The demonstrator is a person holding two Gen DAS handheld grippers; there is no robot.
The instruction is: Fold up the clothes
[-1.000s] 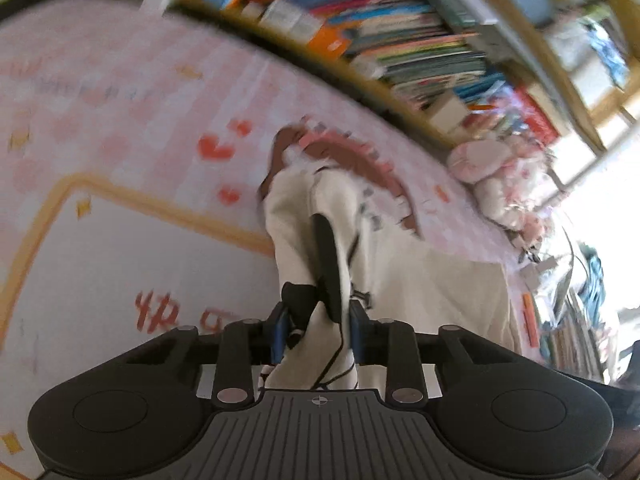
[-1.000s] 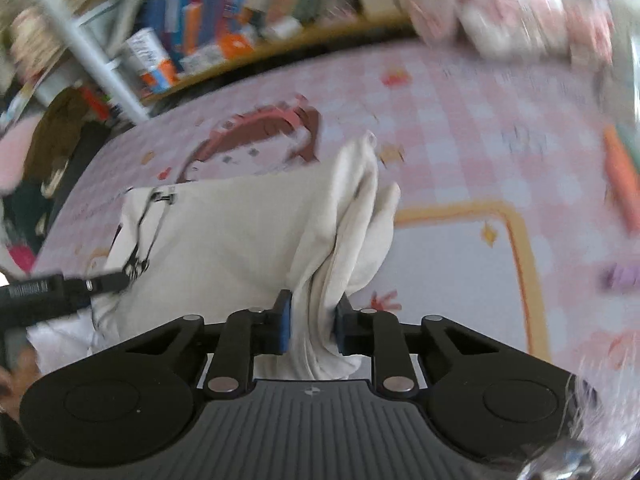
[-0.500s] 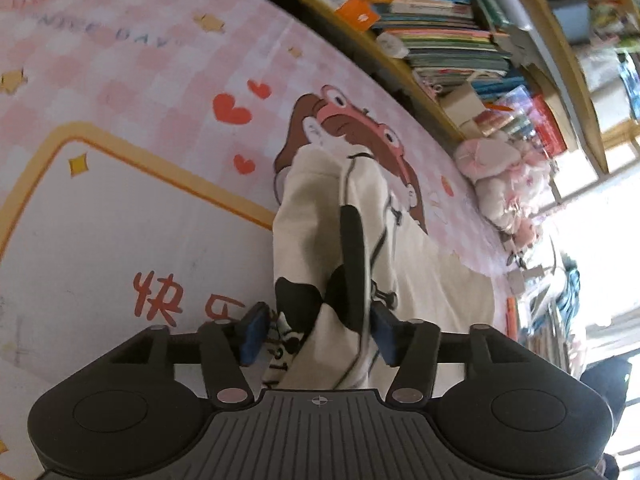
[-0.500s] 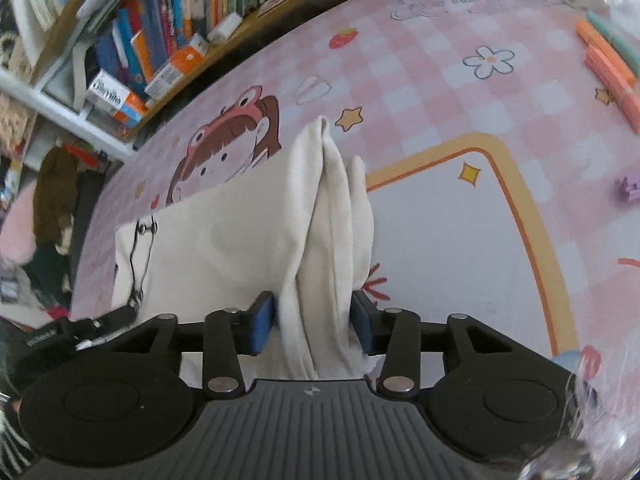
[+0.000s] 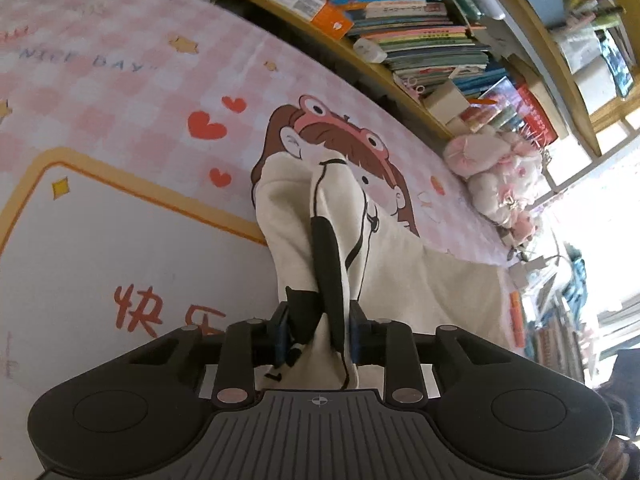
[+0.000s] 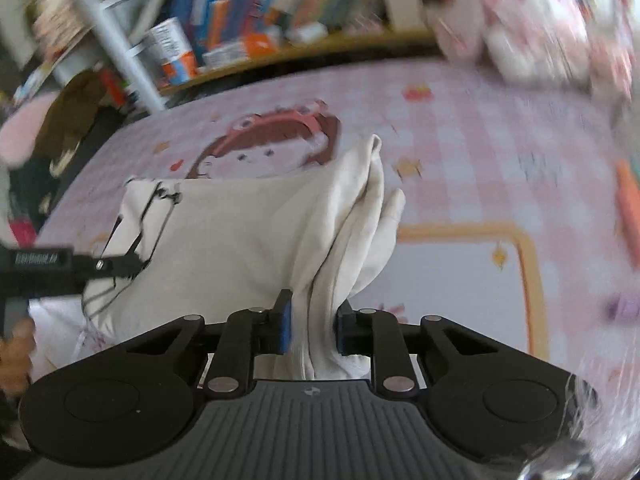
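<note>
both hand-held grippers closing on cream garment point(image 5: 420, 280); right view blurred, seemingly pinched.

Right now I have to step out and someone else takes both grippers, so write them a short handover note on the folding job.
Left gripper: jaws closing on a bunched edge of the cream cotton garment with black line print.
Right gripper: jaws closing on the garment's other bunched edge, plain cream folds.
Garment: stretched between both grippers over the pink checked cartoon mat, its middle resting on the mat.
Done: both ends gathered.
Left: likely bring the held edges over, lay flat, release. Right view is blurred, so check the grip.
</note>
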